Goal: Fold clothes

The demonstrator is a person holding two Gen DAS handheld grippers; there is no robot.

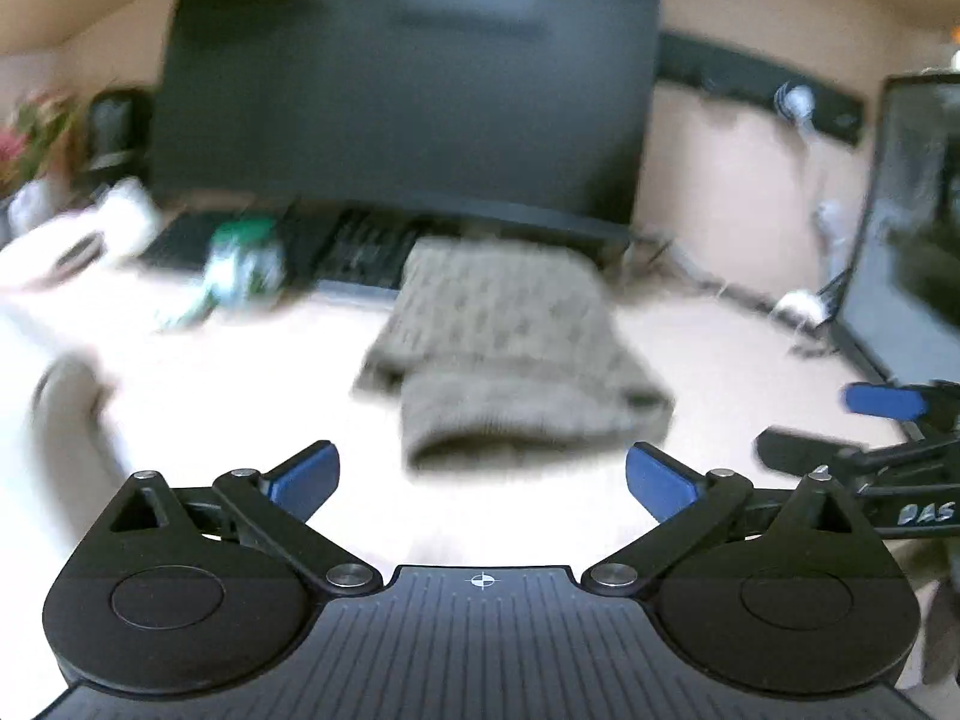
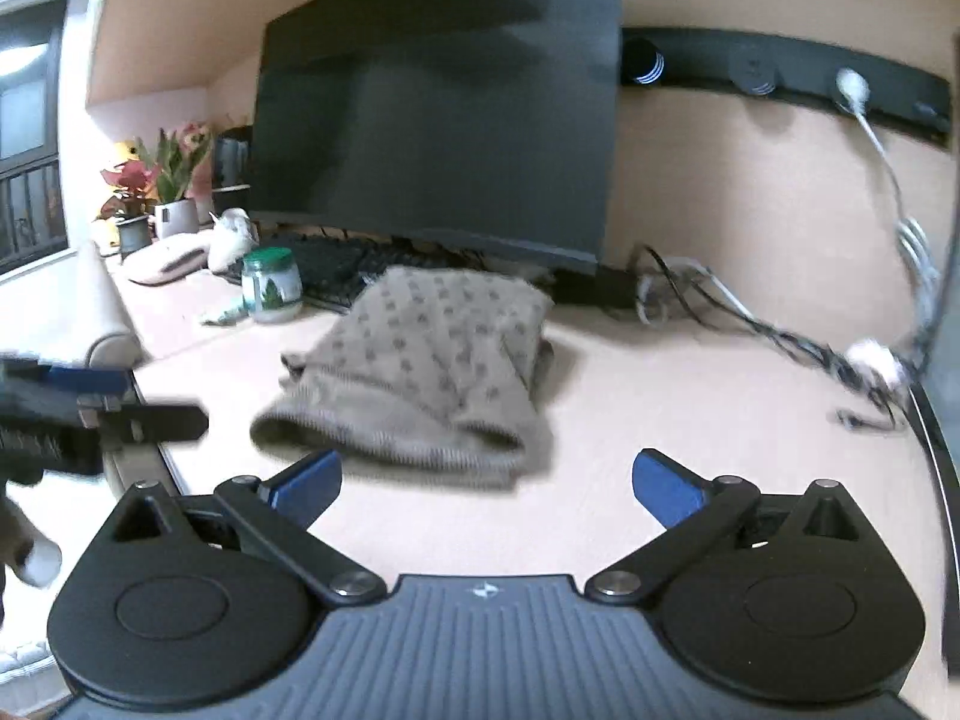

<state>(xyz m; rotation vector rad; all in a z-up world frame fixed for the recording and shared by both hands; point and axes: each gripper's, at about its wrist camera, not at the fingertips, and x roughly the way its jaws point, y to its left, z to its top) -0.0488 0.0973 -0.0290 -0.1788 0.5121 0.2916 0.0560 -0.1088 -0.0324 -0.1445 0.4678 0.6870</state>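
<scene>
A grey-brown knit garment with a small dark pattern (image 1: pixel 510 354) (image 2: pixel 426 366) lies folded into a thick bundle on the pale desk, its ribbed hem toward me. My left gripper (image 1: pixel 482 477) stands open just short of the hem, nothing between its blue pads. My right gripper (image 2: pixel 487 483) is open too, in front of the bundle's near right corner and holding nothing. Each gripper shows in the other's view: the right gripper (image 1: pixel 840 426) at the right edge, the left gripper (image 2: pixel 114 402) at the left edge. The left wrist view is blurred.
A large dark monitor (image 2: pixel 438 138) stands behind the garment with a black keyboard (image 2: pixel 336 267) under it. A green-lidded jar (image 2: pixel 271 285) and potted plants (image 2: pixel 162 180) sit at the left. Tangled cables (image 2: pixel 750 324) run along the right. The desk edge (image 2: pixel 147 414) lies near left.
</scene>
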